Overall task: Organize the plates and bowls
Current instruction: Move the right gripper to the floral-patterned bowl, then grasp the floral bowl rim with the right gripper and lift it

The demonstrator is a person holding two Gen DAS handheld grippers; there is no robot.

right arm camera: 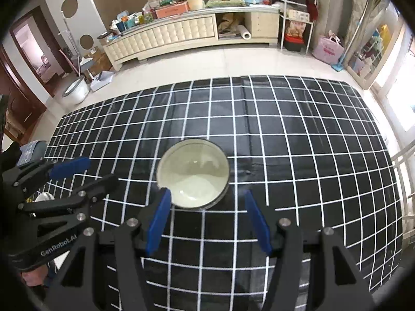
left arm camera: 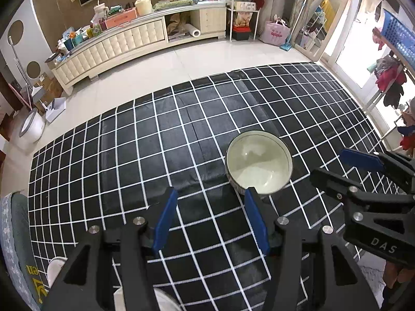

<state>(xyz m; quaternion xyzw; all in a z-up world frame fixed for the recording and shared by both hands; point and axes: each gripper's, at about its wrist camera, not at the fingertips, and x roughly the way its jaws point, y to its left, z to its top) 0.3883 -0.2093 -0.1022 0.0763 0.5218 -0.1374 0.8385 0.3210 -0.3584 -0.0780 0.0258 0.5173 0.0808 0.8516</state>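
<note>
One pale cream bowl [left arm camera: 259, 165] [right arm camera: 193, 173] with a dark rim stands upright and empty on the black tablecloth with a white grid [left arm camera: 155, 155] [right arm camera: 298, 155]. My left gripper [left arm camera: 210, 190] hangs over the cloth, open and empty; the bowl lies just ahead and to its right, with the right fingertip overlapping the near rim in view. My right gripper [right arm camera: 207, 193] is open and empty too, the bowl just beyond its tips, toward the left pad. Each gripper shows in the other's view: the right gripper [left arm camera: 334, 165] beside the bowl, the left gripper [right arm camera: 96, 171] left of it.
White dishes [left arm camera: 55, 267] [left arm camera: 166, 300] peek out under my left gripper at the table's near left. A grey-blue cushioned seat [left arm camera: 13, 233] [right arm camera: 33, 147] stands off the left edge. Beyond the far edge are tiled floor and a cream cabinet [left arm camera: 116, 49] [right arm camera: 181, 33].
</note>
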